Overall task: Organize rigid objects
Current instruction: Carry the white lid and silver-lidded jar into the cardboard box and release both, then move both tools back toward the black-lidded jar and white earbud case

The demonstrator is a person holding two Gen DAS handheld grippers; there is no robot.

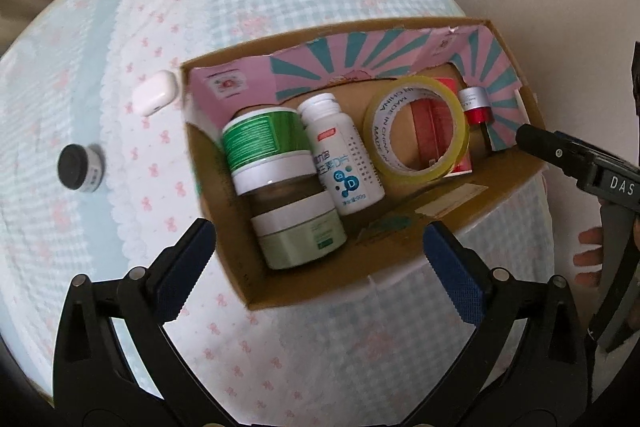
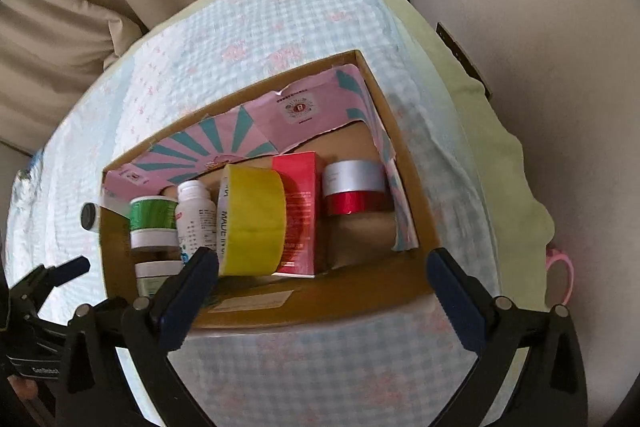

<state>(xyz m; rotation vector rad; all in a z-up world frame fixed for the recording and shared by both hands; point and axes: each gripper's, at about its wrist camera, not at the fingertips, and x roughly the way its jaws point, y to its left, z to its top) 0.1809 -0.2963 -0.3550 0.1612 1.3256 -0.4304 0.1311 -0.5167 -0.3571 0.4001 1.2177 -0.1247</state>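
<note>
Cardboard box (image 1: 432,201) is sitting just ahead of the left gripper (image 1: 316,241) and right gripper (image 2: 322,265), both gaping wide, gripping nothing; yellow tape (image 2: 252,223) is standing nearest the right one's left finger.

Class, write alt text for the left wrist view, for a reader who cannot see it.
An open cardboard box on a checked cloth holds jars, a white bottle, a roll of yellow tape and a red box. The left gripper hovers above with jaws open and empty. A white case and a small black-lidded jar lie outside the box.
</note>
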